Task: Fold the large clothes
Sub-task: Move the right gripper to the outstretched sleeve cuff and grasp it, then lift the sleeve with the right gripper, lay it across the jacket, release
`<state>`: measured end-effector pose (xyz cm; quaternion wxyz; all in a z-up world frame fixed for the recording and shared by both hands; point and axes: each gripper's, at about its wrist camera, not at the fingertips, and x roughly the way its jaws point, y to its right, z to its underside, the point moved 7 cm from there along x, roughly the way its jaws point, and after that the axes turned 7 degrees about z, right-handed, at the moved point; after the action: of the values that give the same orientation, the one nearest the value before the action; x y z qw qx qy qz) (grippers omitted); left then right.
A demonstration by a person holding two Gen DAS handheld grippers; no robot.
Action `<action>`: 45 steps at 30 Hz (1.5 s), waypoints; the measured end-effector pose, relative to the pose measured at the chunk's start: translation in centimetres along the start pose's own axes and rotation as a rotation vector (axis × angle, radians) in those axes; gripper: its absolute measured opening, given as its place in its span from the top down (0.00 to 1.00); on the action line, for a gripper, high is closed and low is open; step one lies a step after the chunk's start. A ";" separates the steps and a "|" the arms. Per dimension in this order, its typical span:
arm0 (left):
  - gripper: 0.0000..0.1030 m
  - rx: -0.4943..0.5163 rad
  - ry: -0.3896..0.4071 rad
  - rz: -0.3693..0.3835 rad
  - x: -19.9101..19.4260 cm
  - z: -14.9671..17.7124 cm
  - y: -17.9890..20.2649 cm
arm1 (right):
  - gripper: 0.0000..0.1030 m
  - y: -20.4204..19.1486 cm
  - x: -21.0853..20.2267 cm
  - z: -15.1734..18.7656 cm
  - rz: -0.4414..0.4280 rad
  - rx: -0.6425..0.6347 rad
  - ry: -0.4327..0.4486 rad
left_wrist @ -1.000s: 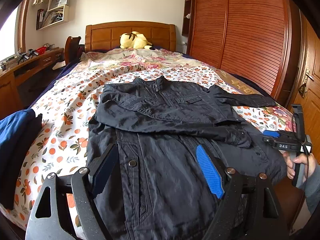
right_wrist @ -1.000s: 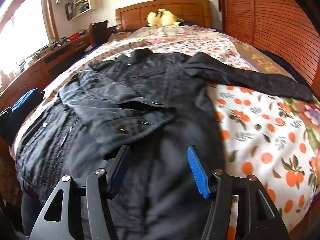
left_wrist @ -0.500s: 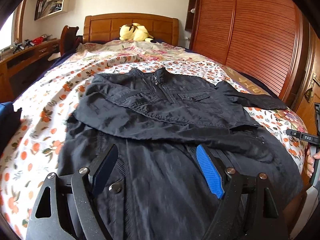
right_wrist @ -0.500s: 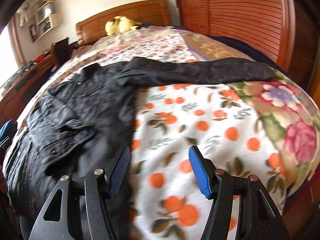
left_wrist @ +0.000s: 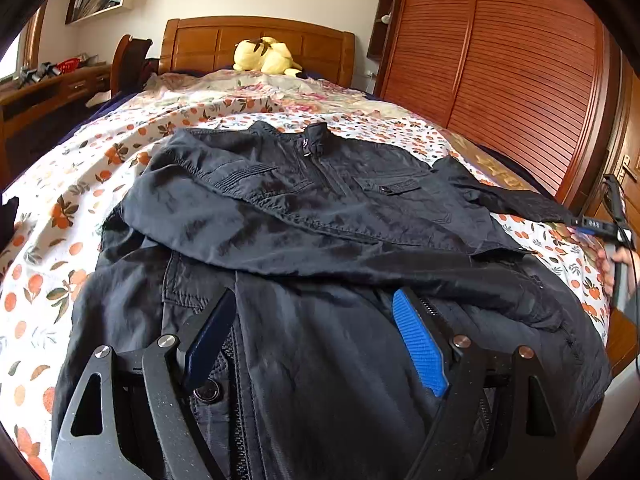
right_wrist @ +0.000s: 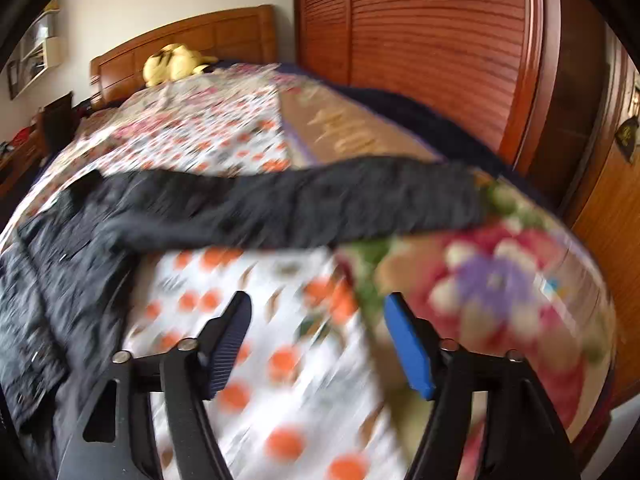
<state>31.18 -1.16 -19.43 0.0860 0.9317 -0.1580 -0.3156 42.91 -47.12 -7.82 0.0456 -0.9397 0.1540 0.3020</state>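
A black jacket (left_wrist: 320, 208) lies face up on the floral bedspread (left_wrist: 60, 216), collar towards the headboard. One sleeve is folded across its chest. My left gripper (left_wrist: 316, 300) hovers open just above the jacket's lower front, with nothing pinched between its blue pads. At the right edge of the left wrist view, a hand holds my right gripper (left_wrist: 588, 226) near the bed's side. The right wrist view is blurred. It shows the other sleeve (right_wrist: 320, 204) stretched out to the right over the bedspread (right_wrist: 280, 360). My right gripper (right_wrist: 318, 300) is over bare bedspread short of that sleeve, its jaws opening with nothing between them.
A yellow plush toy (left_wrist: 266, 56) sits against the wooden headboard (left_wrist: 200, 44). Louvred wardrobe doors (left_wrist: 520, 72) run close along the bed's right side. A desk (left_wrist: 48, 84) and a chair (left_wrist: 128, 60) stand to the left, with a wall shelf above.
My right gripper swung right, off the jacket's body to the bedspread near the outstretched sleeve, and its jaws widened. My left gripper came forward and lower over the jacket, still open.
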 end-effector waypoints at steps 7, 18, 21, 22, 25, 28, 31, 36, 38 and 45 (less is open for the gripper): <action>0.21 0.017 -0.002 0.010 0.2 0.2 0.4 | 0.25 3.7 5.2 -3.5 0.087 0.128 -0.079; 0.21 0.018 -0.003 0.013 0.4 0.3 0.4 | 0.25 6.9 10.0 -5.3 0.191 0.216 -0.167; 0.21 0.021 -0.004 0.017 0.5 0.5 0.5 | 0.25 6.6 10.1 -5.1 0.228 0.171 -0.174; 0.21 0.021 -0.004 0.017 0.5 0.5 0.5 | 0.25 6.4 10.2 -5.1 0.242 0.148 -0.180; 0.21 0.023 -0.004 0.016 0.6 0.6 0.5 | 0.30 5.9 10.7 -4.9 0.265 0.101 -0.192; 0.21 0.025 -0.004 0.016 0.6 0.6 0.5 | 0.45 5.6 10.9 -4.7 0.251 0.075 -0.208; 0.21 0.028 -0.004 0.015 0.6 0.6 0.5 | 0.75 4.2 10.9 -4.8 0.211 0.004 -0.221; 0.21 0.039 0.000 0.006 0.5 0.6 0.6 | 0.88 2.1 9.3 -5.6 0.174 -0.059 -0.177; 0.21 0.048 0.003 -0.002 0.3 0.5 0.7 | 0.90 1.0 7.5 -6.5 0.135 -0.070 -0.105; 0.21 0.087 0.009 -0.033 -1.2 0.5 1.5 | 0.91 -2.7 0.0 -7.9 0.006 -0.144 0.050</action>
<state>29.62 -2.14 -18.77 0.0409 0.9385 -0.1555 -0.3055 48.17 -45.94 -1.41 -0.0269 -0.9473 0.1360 0.2887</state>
